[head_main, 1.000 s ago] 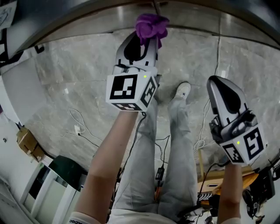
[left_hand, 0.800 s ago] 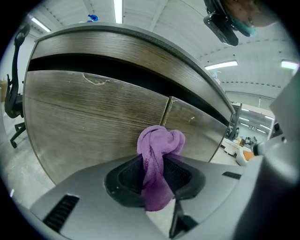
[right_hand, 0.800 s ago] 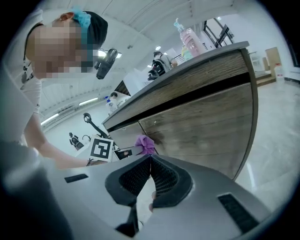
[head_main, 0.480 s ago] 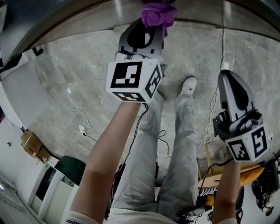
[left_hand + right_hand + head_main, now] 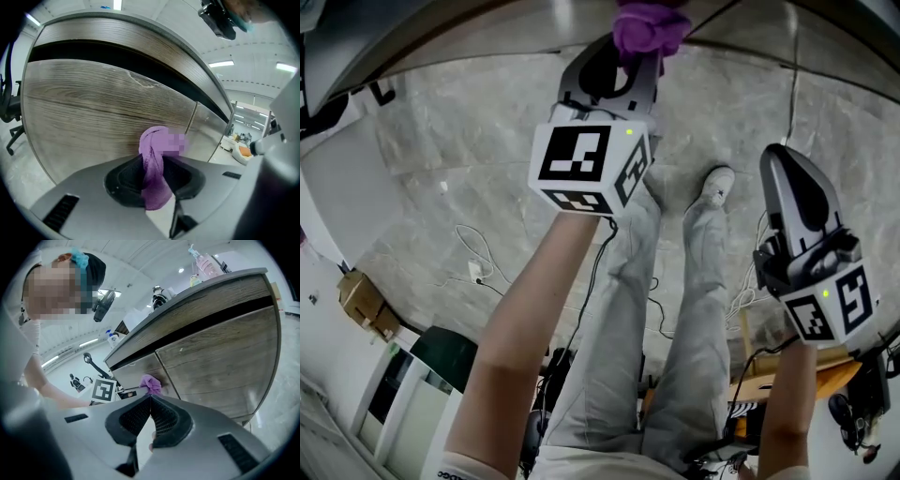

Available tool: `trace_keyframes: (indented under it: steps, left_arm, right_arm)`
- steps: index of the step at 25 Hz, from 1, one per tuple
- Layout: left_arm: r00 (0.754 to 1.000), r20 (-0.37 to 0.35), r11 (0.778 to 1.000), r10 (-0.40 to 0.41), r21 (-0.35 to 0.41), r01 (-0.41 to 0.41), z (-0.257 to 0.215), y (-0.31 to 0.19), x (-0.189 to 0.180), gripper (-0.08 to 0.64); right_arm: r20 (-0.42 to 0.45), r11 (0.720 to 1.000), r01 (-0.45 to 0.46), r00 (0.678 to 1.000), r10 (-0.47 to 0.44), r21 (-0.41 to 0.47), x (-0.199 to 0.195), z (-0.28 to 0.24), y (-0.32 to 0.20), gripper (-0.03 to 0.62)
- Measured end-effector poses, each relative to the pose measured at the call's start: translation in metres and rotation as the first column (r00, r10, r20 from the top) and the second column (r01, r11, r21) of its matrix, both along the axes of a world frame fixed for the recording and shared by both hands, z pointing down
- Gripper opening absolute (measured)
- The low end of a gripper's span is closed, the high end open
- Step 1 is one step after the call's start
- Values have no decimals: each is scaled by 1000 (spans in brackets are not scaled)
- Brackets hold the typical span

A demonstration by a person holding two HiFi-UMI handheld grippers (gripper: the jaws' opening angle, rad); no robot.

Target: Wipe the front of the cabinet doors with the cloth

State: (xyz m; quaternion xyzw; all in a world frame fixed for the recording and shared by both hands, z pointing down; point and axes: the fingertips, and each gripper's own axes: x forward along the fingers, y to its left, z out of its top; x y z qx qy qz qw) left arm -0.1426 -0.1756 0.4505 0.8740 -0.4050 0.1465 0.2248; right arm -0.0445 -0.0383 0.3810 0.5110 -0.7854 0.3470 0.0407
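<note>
Left gripper (image 5: 153, 165) was up at twelve o'clock in the head view, its fingers clamped on the crumpled purple cloth (image 5: 152, 145). The bunched end of the cloth sat right at the grey-brown wood-grain cabinet door (image 5: 89, 112), with the vertical door seam at its two o'clock; contact could not be confirmed. Right gripper (image 5: 150, 399) hung at four o'clock, well apart, fingers pressed together with nothing between them.
</note>
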Motion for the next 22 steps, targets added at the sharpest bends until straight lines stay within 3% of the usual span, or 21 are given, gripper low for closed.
trace_keyframes:
  steps: [17, 22]
  left_arm:
    - [983, 81, 987, -163, 12, 162, 13, -33, -133, 107]
    - [969, 143, 980, -200, 41, 196, 13, -45, -178, 107]
  right_arm:
    - [-1, 991, 131, 991, -131, -23, -74, 11, -26, 28]
    - [-3, 989, 150, 989, -150, -16, -88, 10, -35, 28]
